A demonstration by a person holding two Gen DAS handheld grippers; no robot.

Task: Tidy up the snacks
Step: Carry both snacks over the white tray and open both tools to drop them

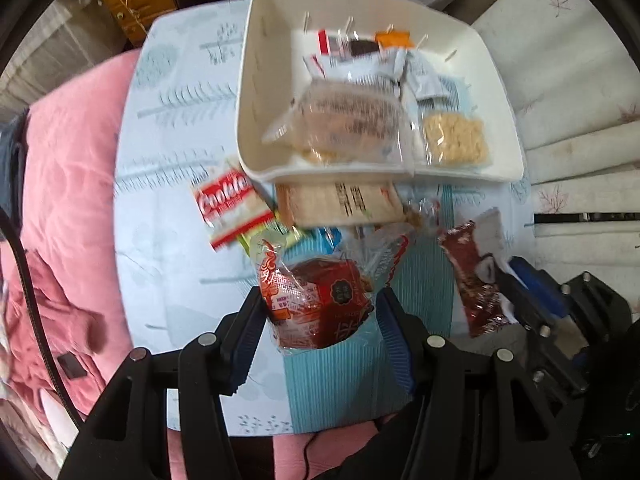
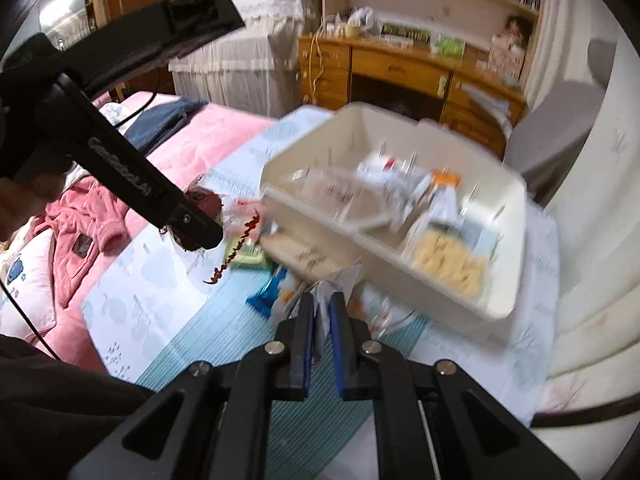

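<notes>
My left gripper [image 1: 318, 308] is shut on a red snack packet [image 1: 316, 304] and holds it above the table; the gripper shows from the side in the right wrist view [image 2: 200, 232]. My right gripper [image 2: 322, 312] is shut on a brown-and-white snack wrapper [image 1: 480, 280], seen edge-on between the blue pads [image 2: 320, 320]. A cream bin [image 1: 256, 120] holds several snack packs, among them a yellow cracker pack [image 1: 454, 138]; the bin also shows in the right wrist view [image 2: 500, 240]. Loose snacks lie before the bin, including a red-and-white cookie pack [image 1: 230, 206].
The small table has a pale blue patterned cloth [image 1: 176, 120] with a teal mat [image 1: 348, 380]. A pink blanket [image 1: 68, 168] lies left. A white cushioned seat [image 1: 580, 100] is right. A wooden dresser [image 2: 400, 68] stands behind.
</notes>
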